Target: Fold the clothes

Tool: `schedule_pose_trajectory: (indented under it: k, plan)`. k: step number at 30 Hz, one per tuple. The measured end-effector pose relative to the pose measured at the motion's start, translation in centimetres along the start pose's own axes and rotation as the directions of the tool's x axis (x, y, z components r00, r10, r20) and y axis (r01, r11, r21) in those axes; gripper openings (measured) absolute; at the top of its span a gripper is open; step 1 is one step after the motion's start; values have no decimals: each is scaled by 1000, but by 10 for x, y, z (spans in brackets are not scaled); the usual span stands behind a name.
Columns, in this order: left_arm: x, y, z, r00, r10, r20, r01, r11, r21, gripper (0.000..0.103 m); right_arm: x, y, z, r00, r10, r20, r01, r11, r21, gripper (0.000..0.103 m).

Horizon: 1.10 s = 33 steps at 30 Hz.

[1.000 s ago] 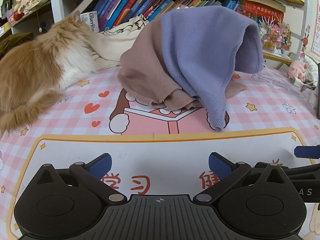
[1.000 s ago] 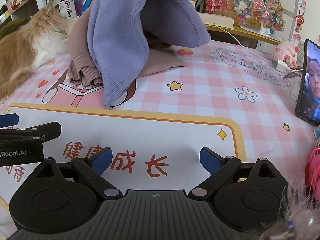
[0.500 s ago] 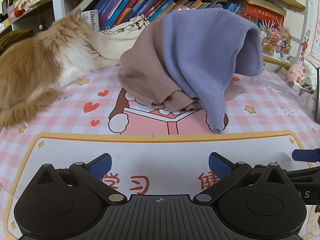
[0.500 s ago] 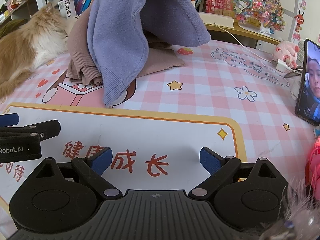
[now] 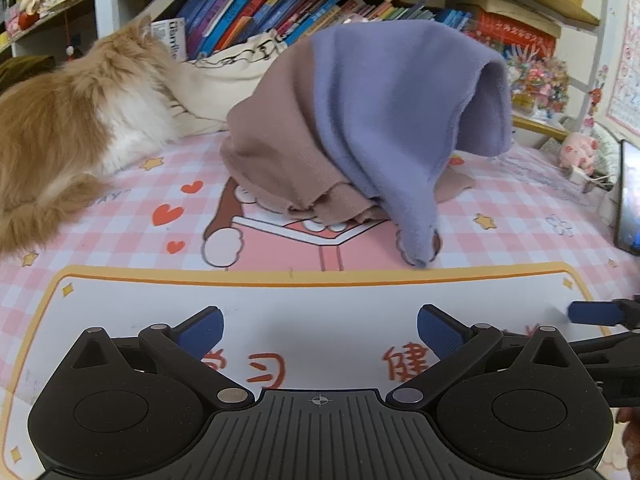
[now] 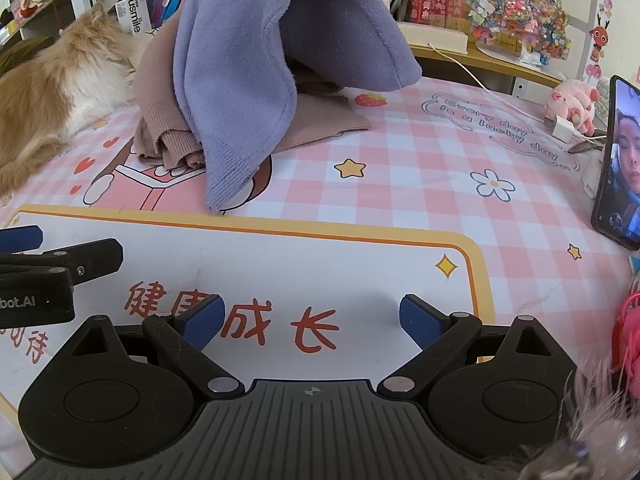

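Observation:
A lilac knit garment (image 5: 392, 120) lies heaped over a beige-brown knit garment (image 5: 272, 152) at the far middle of the pink checked mat (image 5: 500, 248); both also show in the right wrist view, lilac (image 6: 260, 64) over beige (image 6: 160, 128). A cream cloth (image 5: 224, 76) lies behind them. My left gripper (image 5: 320, 332) is open and empty, low over the mat's white panel, well short of the pile. My right gripper (image 6: 312, 320) is open and empty beside it, to the right.
An orange and white cat (image 5: 68, 128) lies at the mat's left, next to the pile. A phone (image 6: 618, 164) stands upright at the right edge. A pink plush pig (image 6: 572, 104), a charger and cable sit behind it. Bookshelves (image 5: 280, 4) run along the back.
Both grippers stay open and nearly still. The left view has shifted a little to the left; the pile and the cat have not visibly moved.

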<state>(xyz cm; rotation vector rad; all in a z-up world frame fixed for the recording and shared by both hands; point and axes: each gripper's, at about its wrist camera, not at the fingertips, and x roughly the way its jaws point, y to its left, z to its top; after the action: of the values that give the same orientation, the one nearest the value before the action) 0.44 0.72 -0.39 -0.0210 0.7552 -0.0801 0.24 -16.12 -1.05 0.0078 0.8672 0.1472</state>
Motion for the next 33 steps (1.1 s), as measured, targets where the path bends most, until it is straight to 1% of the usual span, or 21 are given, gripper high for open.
schedule_pose_trajectory:
  k: [3, 10, 13, 17, 22, 24, 27, 29, 33]
  plan:
    - [0, -2, 0, 1000, -6, 1, 6, 1000, 9, 103, 1, -1, 0, 1000, 3, -1, -3, 1000, -1, 95]
    - [-1, -9, -1, 1000, 14, -8, -14, 1000, 22, 103, 2, -3, 0, 1000, 19, -4, -19, 1000, -18, 95]
    - [-3, -13, -1, 1000, 18, 3, -18, 1000, 25, 103, 2, -6, 0, 1000, 29, -2, -29, 999, -27, 95]
    - [-6, -23, 3, 999, 47, 24, -48, 998, 48, 103, 2, -12, 0, 998, 58, 5, -58, 998, -32, 95]
    - [-3, -36, 12, 998, 60, 14, -61, 995, 83, 103, 0, -19, 0, 995, 101, 16, -100, 994, -40, 95]
    - [1, -42, 19, 999, 40, 12, -41, 995, 92, 103, 0, -21, -1, 993, 117, 20, -116, 992, -44, 95]
    - [8, -58, 36, 999, 39, 27, -42, 991, 125, 103, -1, -25, -2, 989, 142, 25, -141, 989, -48, 97]
    - [14, -70, 50, 998, 36, 59, -45, 986, 163, 103, -1, -27, -3, 987, 158, 29, -156, 986, -54, 97]
    - [32, -96, 80, 991, 55, 122, -81, 973, 217, 103, -3, -30, -5, 982, 185, 27, -183, 980, -81, 97]
